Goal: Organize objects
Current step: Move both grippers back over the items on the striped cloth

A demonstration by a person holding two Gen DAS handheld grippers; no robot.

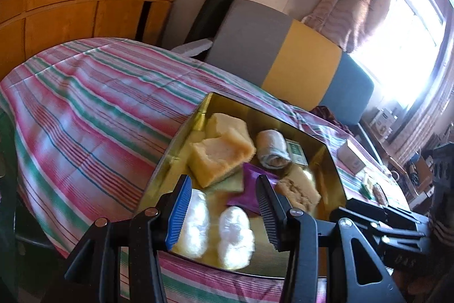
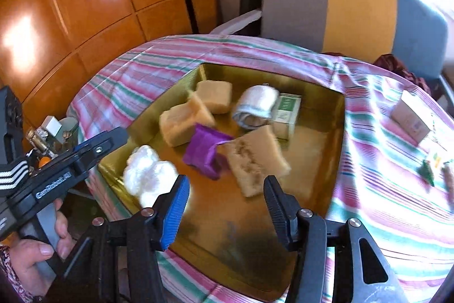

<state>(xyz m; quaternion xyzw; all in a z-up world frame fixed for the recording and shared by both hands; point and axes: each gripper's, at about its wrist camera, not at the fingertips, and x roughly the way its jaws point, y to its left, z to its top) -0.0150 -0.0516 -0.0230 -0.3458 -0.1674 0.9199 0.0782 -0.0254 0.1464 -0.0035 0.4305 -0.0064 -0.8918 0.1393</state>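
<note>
Gold tray (image 2: 337,132), one: square, shiny metallic walls and floor, set on the striped bedspread (image 2: 377,206) at the centre of the right wrist view.

Contents, counted in the right wrist view:
- Sponges, three, tan, porous, blocky: two touching at 11 o'clock in the tray (image 2: 181,122) (image 2: 214,96), one flatter and speckled near centre (image 2: 255,161).
- Purple packet (image 2: 204,151), one, glossy, crumpled, between the sponges.
- White cotton-like wad (image 2: 147,175), one lumpy mass (reflected in the tray wall in the left wrist view), at 8 o'clock.
- Rolled cloth (image 2: 256,105), one, pale grey, cylindrical, at 1 o'clock.
- Small carton (image 2: 288,111), one, green and white, touching the roll.

Outside the tray, at 3 o'clock: cardboard box (image 2: 411,118), one; small green items, blurred.

Left gripper (image 1: 224,206): jaws apart over the wad, nothing pinched. Right gripper (image 2: 227,206): jaws apart, empty, above bare tray floor.

A hand (image 2: 37,249) holds the left gripper's handle at 8 o'clock.
</note>
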